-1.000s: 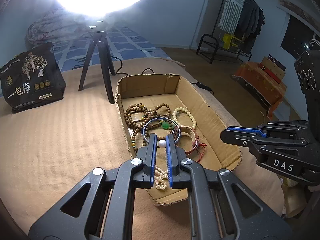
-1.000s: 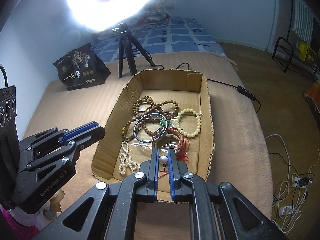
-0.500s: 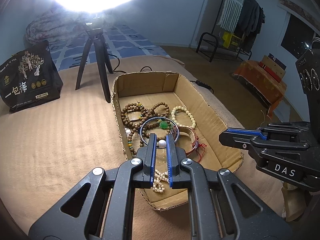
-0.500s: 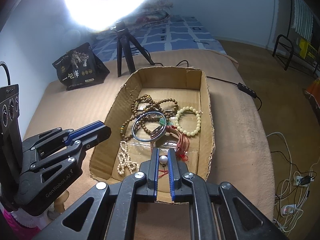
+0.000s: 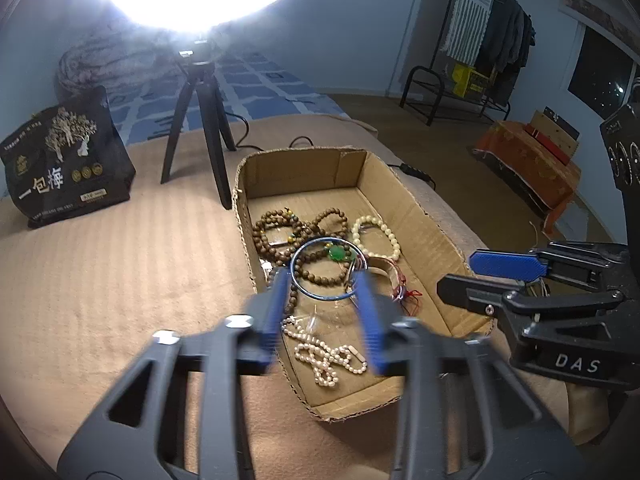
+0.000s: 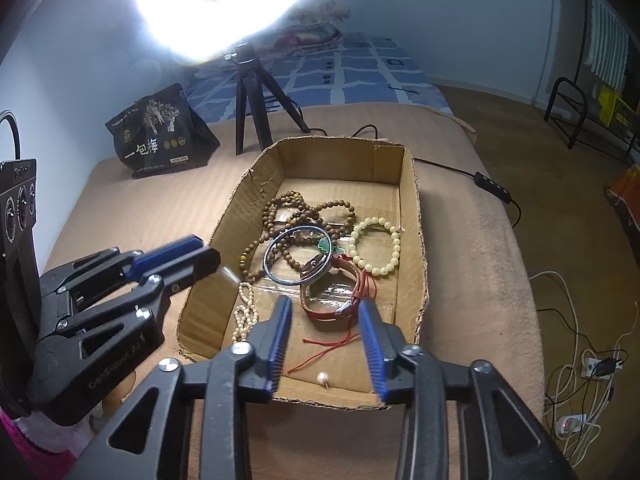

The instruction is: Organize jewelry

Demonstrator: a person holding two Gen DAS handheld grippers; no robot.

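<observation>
Our left gripper (image 5: 322,280) has just been opening and now stands spread with nothing between its blue pads; it hangs over the near left part of the box (image 5: 424,216), its fingers blurred. Our right gripper (image 6: 324,312) has likewise just been opening and is spread and empty, poised over the near end of the box, where a single pearl (image 6: 322,378) lies loose on the box floor close to the near wall, beside a red thread (image 6: 320,354). All the jewelry sits inside the box: brown wooden beads (image 6: 280,216) in tangled loops toward its far left, a cream bead bracelet (image 6: 378,246) to their right, a metal bangle (image 6: 298,256) lying across the wooden beads in the middle, a green stone (image 5: 337,254) within the bangle as the left camera sees it, a red strap (image 6: 320,312) with cords nearer to us, and a pearl strand (image 5: 326,354) in the near left corner. The box rests on a tan bed (image 5: 100,272). Beyond the box stands a black tripod (image 6: 248,96) under a glaring ring light (image 6: 224,4), and a black bag (image 6: 160,136) with printed characters sits left of the tripod. Each camera catches the other gripper hovering beside the box, off its near corner.
</observation>
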